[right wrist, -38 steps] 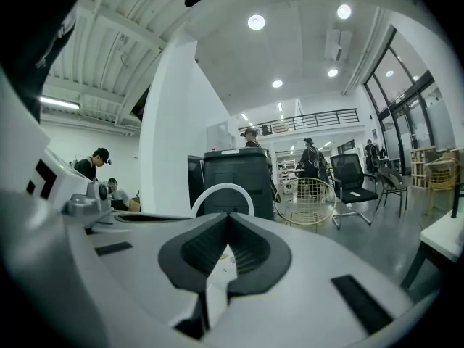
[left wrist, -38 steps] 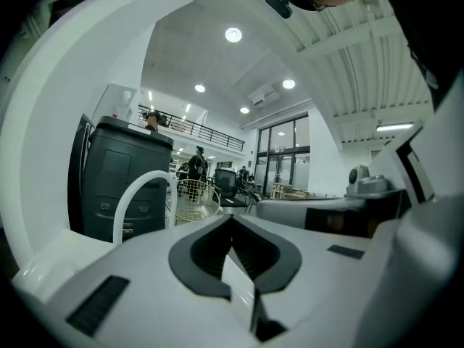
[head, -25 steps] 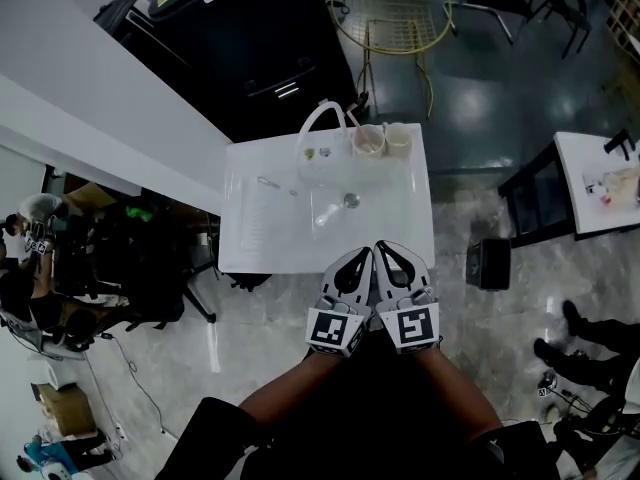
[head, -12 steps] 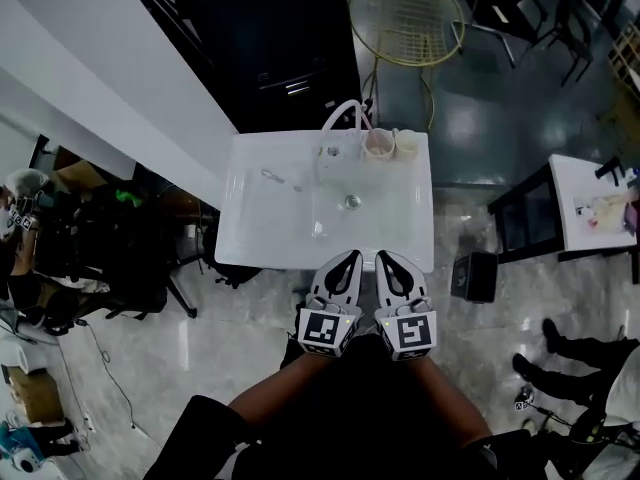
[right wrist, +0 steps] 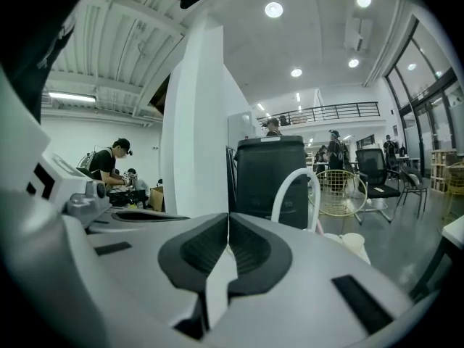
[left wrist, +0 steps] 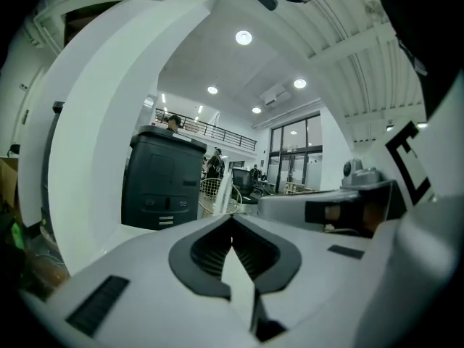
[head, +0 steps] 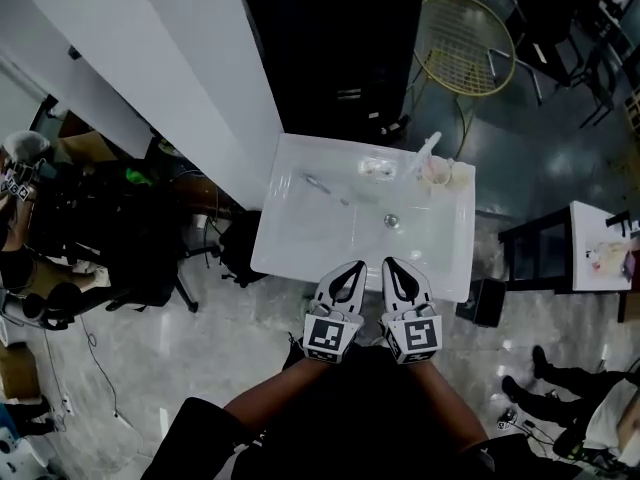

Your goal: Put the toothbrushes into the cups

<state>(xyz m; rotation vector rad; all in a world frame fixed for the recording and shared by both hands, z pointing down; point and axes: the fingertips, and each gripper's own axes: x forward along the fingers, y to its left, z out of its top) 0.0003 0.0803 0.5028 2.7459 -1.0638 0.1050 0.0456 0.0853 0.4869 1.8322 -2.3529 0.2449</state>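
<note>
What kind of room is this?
Probably a big open workshop or office hall, not a bathroom. The white sink unit stands alone on a shiny floor, a gold wire chair sits behind it, and a balcony railing runs under ceiling spotlights.

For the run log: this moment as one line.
left gripper shut, empty | right gripper shut, empty | toothbrush lying on sink | cups at far edge
</note>
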